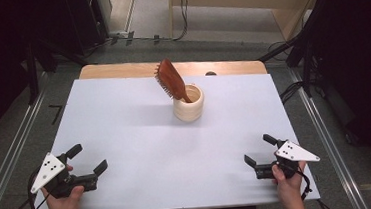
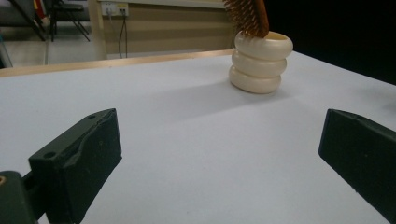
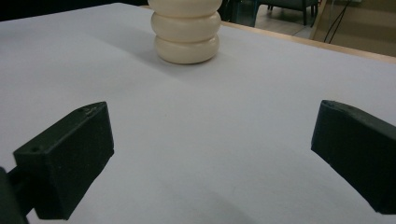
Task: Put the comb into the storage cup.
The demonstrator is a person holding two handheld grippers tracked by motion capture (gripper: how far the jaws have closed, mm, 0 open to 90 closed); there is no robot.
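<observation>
A cream, three-ringed ceramic holder (image 1: 189, 103) stands upright on the white-covered desk (image 1: 141, 138), toward the far edge and slightly right of centre. A reddish-brown wooden hairbrush (image 1: 171, 80) sits handle-down inside it, head leaning up and to the left, bristles facing the left edge. Left gripper (image 1: 87, 160), held in the person's left hand (image 1: 63, 202), rests near the near-left corner; its jaws are spread wide with nothing between them, well apart from the holder. Right gripper (image 1: 258, 150), held in the right hand (image 1: 288, 181), rests near the near-right corner, jaws likewise parted and unloaded. In both gripper views the holder stands far ahead beyond the parted jaws
</observation>
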